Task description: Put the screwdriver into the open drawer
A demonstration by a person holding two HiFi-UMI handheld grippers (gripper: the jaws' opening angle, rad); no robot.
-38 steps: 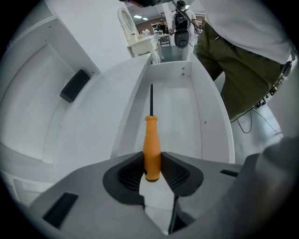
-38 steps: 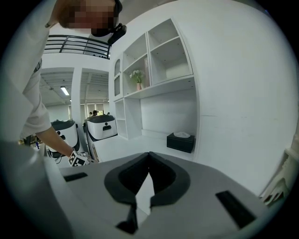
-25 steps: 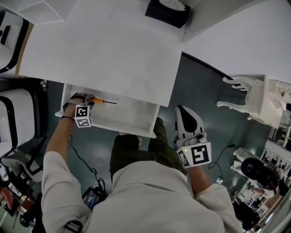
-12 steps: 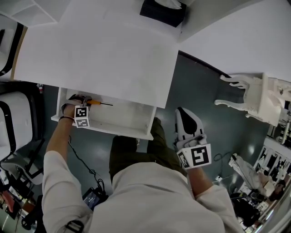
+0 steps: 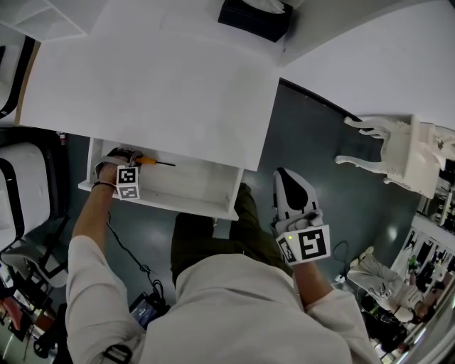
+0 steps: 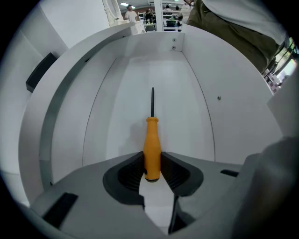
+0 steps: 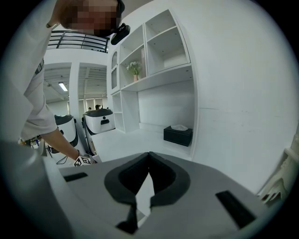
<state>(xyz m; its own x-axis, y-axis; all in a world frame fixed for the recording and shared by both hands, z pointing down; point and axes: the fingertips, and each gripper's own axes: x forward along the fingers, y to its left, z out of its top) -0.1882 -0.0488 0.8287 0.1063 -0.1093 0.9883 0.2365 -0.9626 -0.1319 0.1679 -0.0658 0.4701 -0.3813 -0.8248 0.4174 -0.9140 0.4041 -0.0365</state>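
An orange-handled screwdriver (image 6: 152, 148) with a thin dark shaft hangs inside the open white drawer (image 6: 202, 88), shaft pointing along the drawer floor. My left gripper (image 6: 152, 171) is shut on the butt end of its handle, pointing straight down. From the head view the screwdriver (image 5: 153, 161) and left gripper (image 5: 124, 155) are at the left end of the drawer (image 5: 163, 205), under the desk's edge. My right gripper (image 5: 286, 176) is held apart at the right, over the floor. Its jaws are shut with nothing between them (image 7: 149, 161).
A white desk top (image 5: 156, 85) overhangs the drawer, with a black tissue box (image 5: 254, 17) at its back. A white ornate chair (image 5: 398, 153) stands at the right. White machines (image 5: 14, 192) stand at the left; a cable and black box (image 5: 146, 306) lie on the floor.
My left gripper has sunk a little deeper into the drawer with the screwdriver still in it. The right gripper has kept still.
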